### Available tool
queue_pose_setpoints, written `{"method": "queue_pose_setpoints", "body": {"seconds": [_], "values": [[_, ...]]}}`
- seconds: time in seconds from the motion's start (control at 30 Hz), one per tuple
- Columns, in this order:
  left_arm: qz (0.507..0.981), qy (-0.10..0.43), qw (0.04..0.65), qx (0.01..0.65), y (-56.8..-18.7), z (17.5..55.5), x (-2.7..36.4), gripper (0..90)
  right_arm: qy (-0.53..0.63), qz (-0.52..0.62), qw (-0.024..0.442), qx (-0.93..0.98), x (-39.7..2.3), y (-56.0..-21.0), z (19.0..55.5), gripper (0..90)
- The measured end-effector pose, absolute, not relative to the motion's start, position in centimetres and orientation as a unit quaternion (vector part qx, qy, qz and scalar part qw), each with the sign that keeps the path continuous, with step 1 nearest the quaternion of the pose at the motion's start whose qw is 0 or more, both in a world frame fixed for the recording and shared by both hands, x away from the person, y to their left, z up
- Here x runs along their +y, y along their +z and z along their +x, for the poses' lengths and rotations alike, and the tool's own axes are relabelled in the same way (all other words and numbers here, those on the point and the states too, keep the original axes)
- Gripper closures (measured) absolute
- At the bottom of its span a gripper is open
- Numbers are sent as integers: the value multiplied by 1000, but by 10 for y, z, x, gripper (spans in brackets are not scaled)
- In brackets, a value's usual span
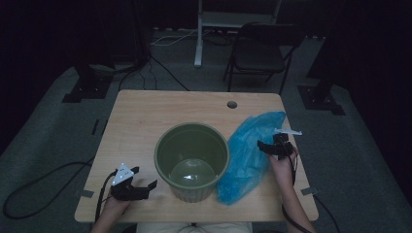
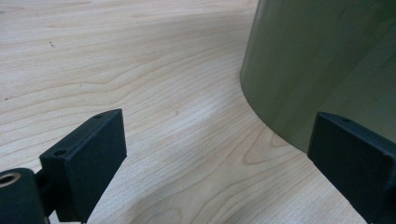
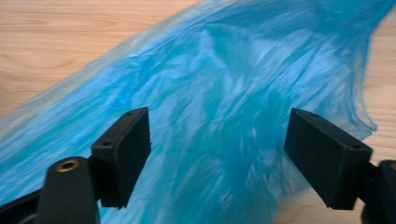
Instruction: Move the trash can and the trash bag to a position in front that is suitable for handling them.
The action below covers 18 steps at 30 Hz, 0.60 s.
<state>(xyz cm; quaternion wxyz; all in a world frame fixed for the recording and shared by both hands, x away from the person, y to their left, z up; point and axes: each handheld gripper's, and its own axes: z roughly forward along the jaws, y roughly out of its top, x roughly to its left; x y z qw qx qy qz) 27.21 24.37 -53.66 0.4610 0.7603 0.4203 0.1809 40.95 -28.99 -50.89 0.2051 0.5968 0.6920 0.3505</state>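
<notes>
Lying crumpled on the pale wooden table (image 1: 145,116), the thin blue plastic bag (image 1: 250,153) touches the right side of the round olive-green bucket (image 1: 192,160). Over the bag's right edge the right gripper (image 1: 272,147) hangs, jaws wide and gripping nothing. Left of the bucket, the left gripper (image 1: 144,177) stands equally wide and empty above bare wood.

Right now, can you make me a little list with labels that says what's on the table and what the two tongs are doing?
table: light wooden table, small round hole near the far edge
middle: green bucket, upright, nothing inside that I can see
beside it: crumpled blue plastic bag, lying flat on the person's right of the bucket
left tongs: open, holding nothing, resting near the bucket's side
right tongs: open, over the bag's edge, not pinching it
likely next: perhaps the bag goes into the bucket
</notes>
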Motion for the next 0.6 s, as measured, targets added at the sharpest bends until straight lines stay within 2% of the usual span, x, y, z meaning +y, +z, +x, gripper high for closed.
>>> {"method": "queue_pose_setpoints", "body": {"seconds": [0.17,0.27,0.33,0.47,0.5,0.6], "values": [[763,180,461,416,-536,271,242,51,325,618,208,685,-303,-508,415,197],[762,180,461,418,-536,272,243,51,316,630,193,682,-308,-514,412,171],[761,180,461,419,-536,272,244,51,315,637,165,684,-306,-524,402,145],[762,180,460,418,-536,272,243,51,309,637,159,688,-301,-533,396,148],[762,180,461,418,-536,272,243,50,301,632,178,692,-295,-537,394,153],[760,180,463,419,-536,271,243,51,295,626,190,697,-288,-538,394,179]]}}
